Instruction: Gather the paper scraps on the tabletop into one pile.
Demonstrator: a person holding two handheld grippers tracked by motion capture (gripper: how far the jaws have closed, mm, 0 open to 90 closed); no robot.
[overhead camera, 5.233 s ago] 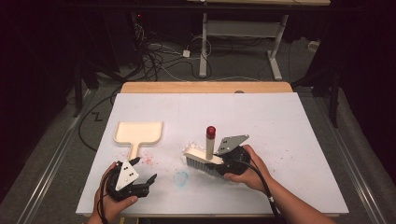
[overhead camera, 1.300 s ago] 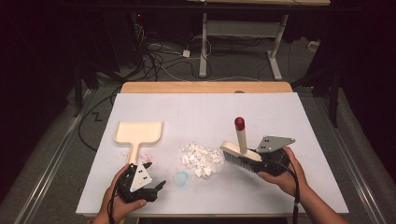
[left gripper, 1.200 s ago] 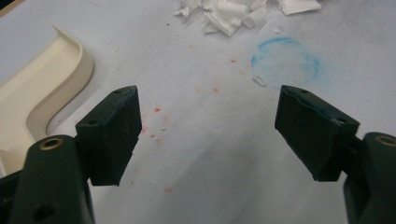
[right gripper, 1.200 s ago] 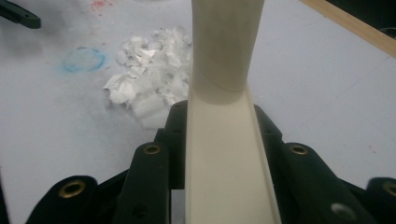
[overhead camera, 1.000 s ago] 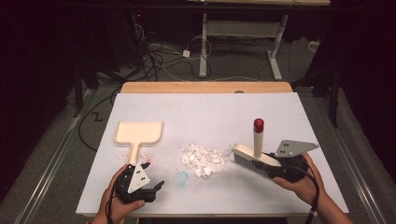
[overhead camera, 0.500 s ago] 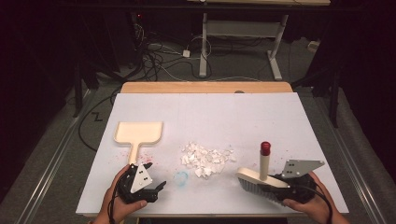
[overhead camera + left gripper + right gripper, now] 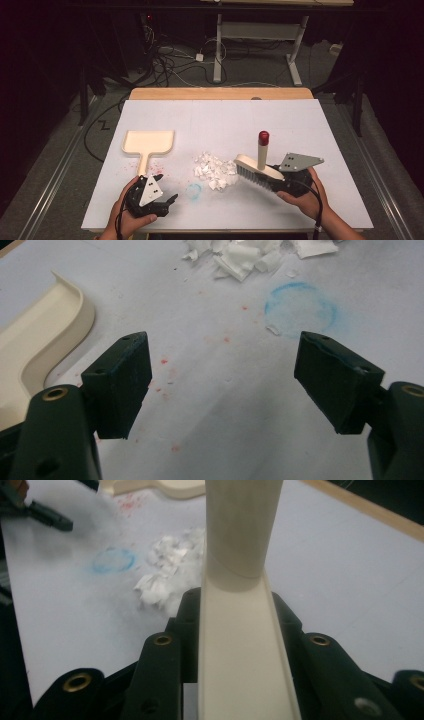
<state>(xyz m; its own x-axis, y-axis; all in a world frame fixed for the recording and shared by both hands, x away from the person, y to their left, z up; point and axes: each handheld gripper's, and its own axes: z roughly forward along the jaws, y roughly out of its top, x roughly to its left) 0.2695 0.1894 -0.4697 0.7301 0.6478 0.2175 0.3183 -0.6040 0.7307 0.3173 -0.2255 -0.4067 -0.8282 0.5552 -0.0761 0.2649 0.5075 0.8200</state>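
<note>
A cream brush (image 7: pixel 255 170) with an upright red-capped handle (image 7: pixel 263 136) stands bristles-down at the right edge of a pile of white paper scraps (image 7: pixel 215 169). My right gripper (image 7: pixel 279 181) is shut on the brush's back; in the right gripper view the jaws clamp the brush (image 7: pixel 240 645) from both sides, with the scraps (image 7: pixel 170 575) just beyond. A cream dustpan (image 7: pixel 148 142) lies flat to the left. My left gripper (image 7: pixel 167 202) rests near the front edge, open and empty (image 7: pixel 225 385), with the dustpan's handle (image 7: pixel 45 335) beside its left jaw.
A faint blue chalk ring (image 7: pixel 194 190) marks the white tabletop (image 7: pixel 225 120) between my left gripper and the scraps. Red specks lie around the dustpan's handle. Cables and a desk frame stand on the dark floor beyond the far wooden edge.
The right gripper carried the brush right and toward the front edge, then back left to the pile's right side. The scraps lie more bunched than several seconds ago. The left gripper stayed put.
</note>
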